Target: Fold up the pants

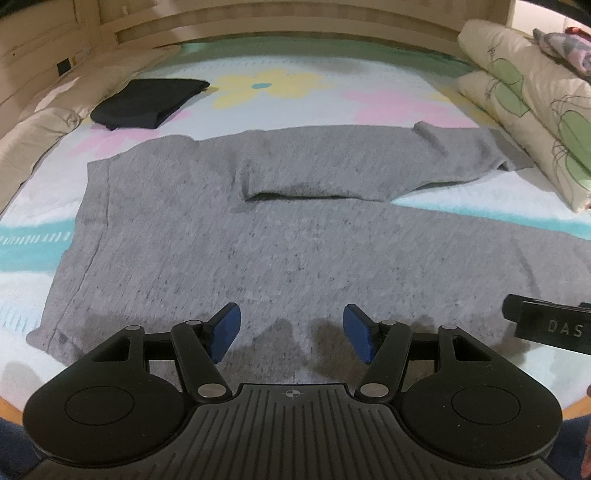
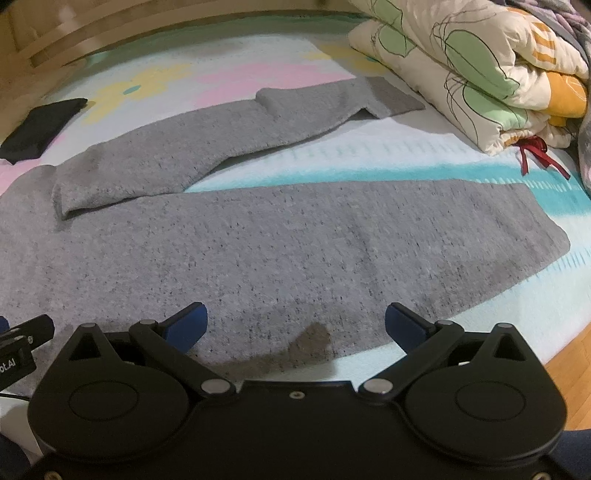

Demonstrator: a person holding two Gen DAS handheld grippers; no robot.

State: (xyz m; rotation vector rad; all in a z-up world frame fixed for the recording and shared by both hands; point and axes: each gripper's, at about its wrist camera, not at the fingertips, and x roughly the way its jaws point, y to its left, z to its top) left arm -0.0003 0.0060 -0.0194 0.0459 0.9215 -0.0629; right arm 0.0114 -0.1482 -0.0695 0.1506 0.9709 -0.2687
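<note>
One label reads "DAS" beside gray pants.

A flower-patterned bedsheet covers the bed beneath a pale wooden headboard; folded quilts are stacked at the right, and wood flooring shows alongside.

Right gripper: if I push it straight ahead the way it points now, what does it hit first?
Most likely the grey pants: the right gripper, fingers open and empty, aims down at the near leg. Depth is uncertain.
</note>
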